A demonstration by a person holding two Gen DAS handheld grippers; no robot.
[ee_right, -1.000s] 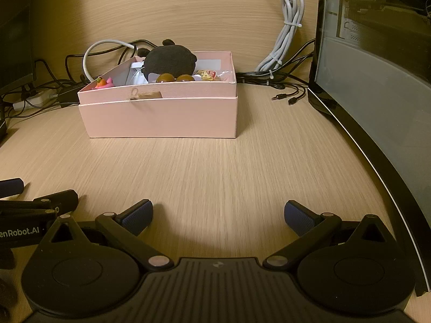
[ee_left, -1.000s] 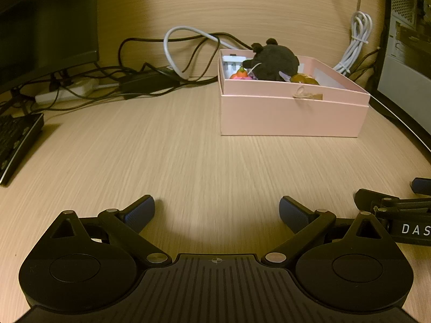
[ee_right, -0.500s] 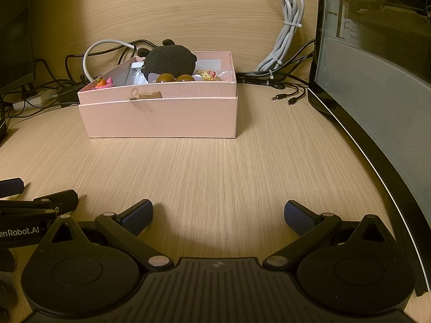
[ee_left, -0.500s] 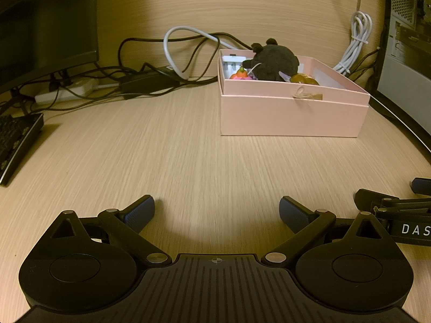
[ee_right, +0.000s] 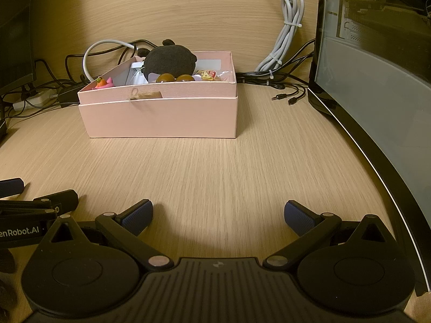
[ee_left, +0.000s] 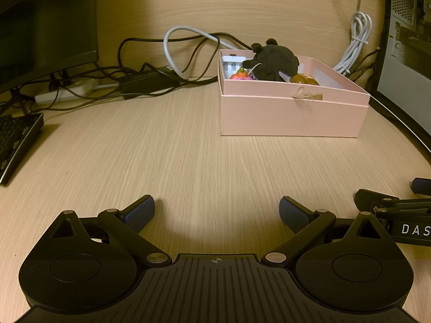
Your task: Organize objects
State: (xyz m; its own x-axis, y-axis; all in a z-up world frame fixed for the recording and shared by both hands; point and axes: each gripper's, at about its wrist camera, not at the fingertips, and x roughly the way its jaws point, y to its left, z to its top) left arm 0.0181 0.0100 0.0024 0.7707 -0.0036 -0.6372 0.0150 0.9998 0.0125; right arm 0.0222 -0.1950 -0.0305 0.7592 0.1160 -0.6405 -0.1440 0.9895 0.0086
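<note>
A pink open box [ee_left: 291, 115] [ee_right: 161, 118] stands on the wooden desk toward the back. In it lie a dark plush toy [ee_left: 274, 60] [ee_right: 169, 63], a small orange and pink toy [ee_left: 239, 74] [ee_right: 103, 83], brown glossy pieces [ee_left: 304, 78] [ee_right: 175, 77] and a white item [ee_right: 136, 76]. My left gripper [ee_left: 216, 211] is open and empty, low over the desk well in front of the box. My right gripper [ee_right: 218, 214] is open and empty, likewise in front of the box. Each gripper shows at the edge of the other's view [ee_left: 398, 207] [ee_right: 37, 202].
Tangled black and white cables [ee_left: 161, 70] and a power strip [ee_left: 67, 91] lie behind the box. A monitor [ee_left: 45, 27] and keyboard [ee_left: 16, 142] are at the left. A computer case [ee_right: 377, 53] stands at the right, with a bundled grey cable [ee_right: 285, 40] and loose plugs [ee_right: 288, 98].
</note>
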